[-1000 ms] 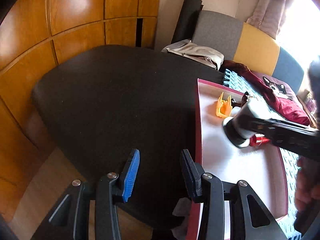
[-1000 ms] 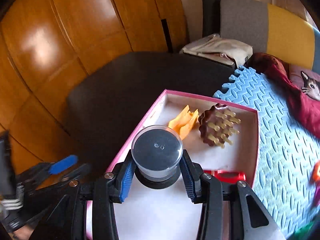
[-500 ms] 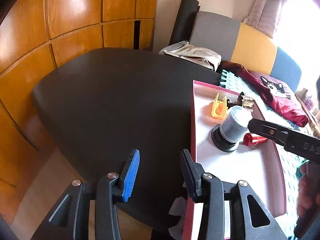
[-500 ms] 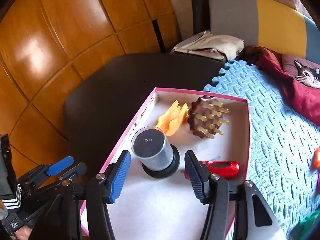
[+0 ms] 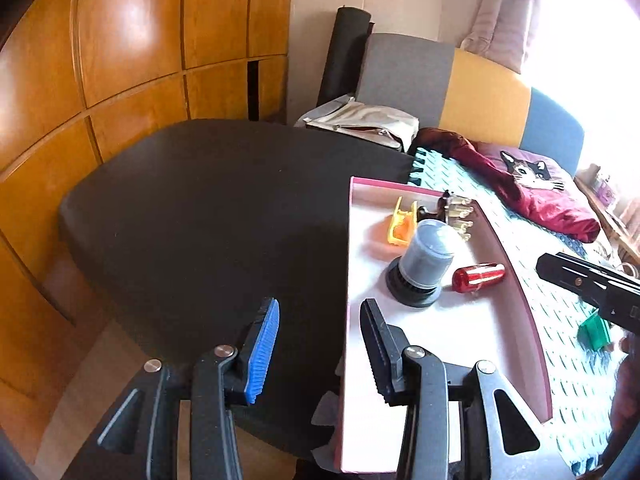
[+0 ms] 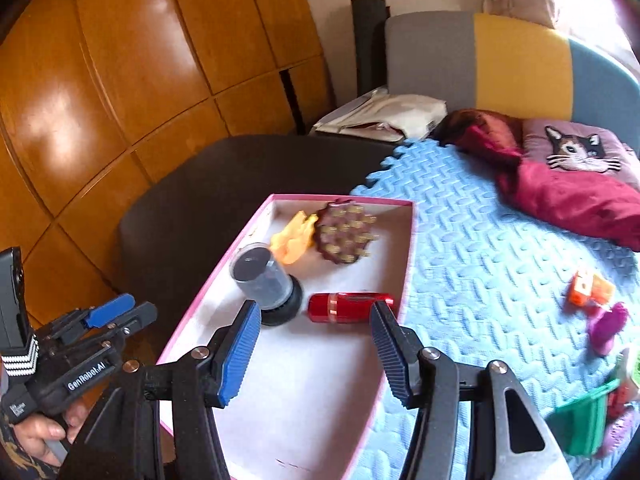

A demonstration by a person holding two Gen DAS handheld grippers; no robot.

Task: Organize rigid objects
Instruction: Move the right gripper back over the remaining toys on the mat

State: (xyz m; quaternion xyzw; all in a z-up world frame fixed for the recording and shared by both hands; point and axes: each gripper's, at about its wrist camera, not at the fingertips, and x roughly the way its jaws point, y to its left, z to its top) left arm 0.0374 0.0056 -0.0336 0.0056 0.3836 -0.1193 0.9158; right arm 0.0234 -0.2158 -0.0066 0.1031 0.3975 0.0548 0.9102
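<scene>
Pink-rimmed shallow cardboard box on a blue foam mat holds a grey clear-topped cylindrical container on a black base, standing upright beside a red metallic cylinder lying flat, an orange plastic piece and a brown round brush with pale bristles. Right tool hangs over the box, jaws parted and empty, the container just ahead of its left pad. Left tool hovers at the box's edge above a black bench, jaws likewise apart, gripping nothing.

four items in one pink box
</scene>
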